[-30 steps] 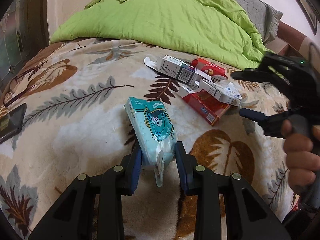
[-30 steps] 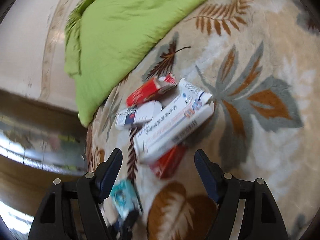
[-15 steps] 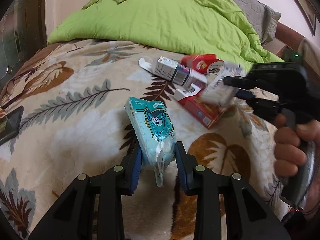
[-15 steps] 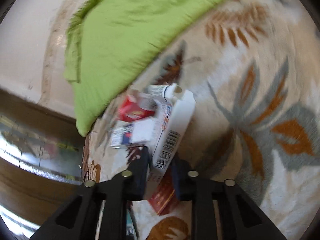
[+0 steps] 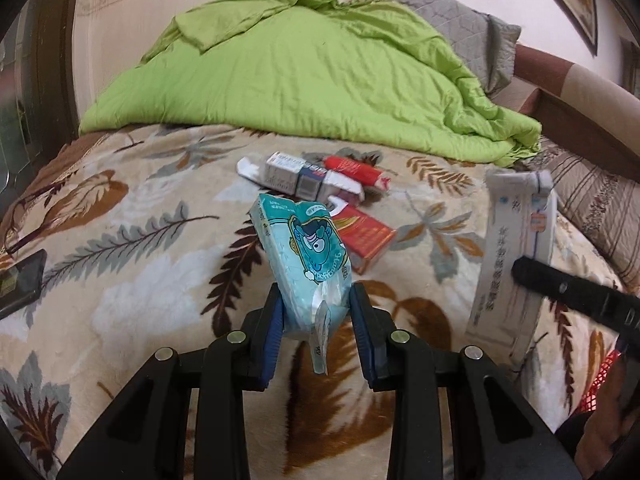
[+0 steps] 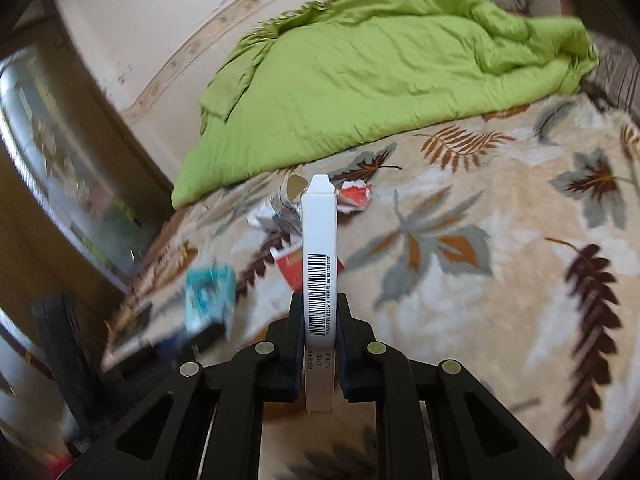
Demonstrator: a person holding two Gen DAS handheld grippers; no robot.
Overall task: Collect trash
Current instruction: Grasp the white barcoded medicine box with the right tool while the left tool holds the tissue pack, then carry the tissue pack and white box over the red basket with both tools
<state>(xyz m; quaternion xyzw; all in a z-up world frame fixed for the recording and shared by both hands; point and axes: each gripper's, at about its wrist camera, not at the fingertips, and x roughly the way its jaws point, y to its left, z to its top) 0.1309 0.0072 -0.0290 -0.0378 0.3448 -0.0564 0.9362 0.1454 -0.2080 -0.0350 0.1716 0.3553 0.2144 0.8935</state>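
My left gripper (image 5: 316, 312) is shut on a teal tissue pack (image 5: 306, 256) and holds it above the leaf-patterned blanket (image 5: 140, 248). My right gripper (image 6: 319, 316) is shut on a long white carton (image 6: 319, 256) with a barcode, held upright above the bed; the carton also shows in the left wrist view (image 5: 514, 256). On the blanket lie a red box (image 5: 366, 236), a white and blue box (image 5: 300, 176) and a red wrapper (image 5: 354, 168). The tissue pack shows blurred in the right wrist view (image 6: 208, 296).
A green quilt (image 5: 304, 76) is piled at the back of the bed, with a grey pillow (image 5: 452, 32) behind it. A dark phone (image 5: 20, 284) lies at the blanket's left edge. A wooden headboard (image 5: 576, 108) stands at the right.
My right gripper closed on the white carton and lifted it off the pile, away from the other boxes. My left gripper raised the tissue pack slightly.
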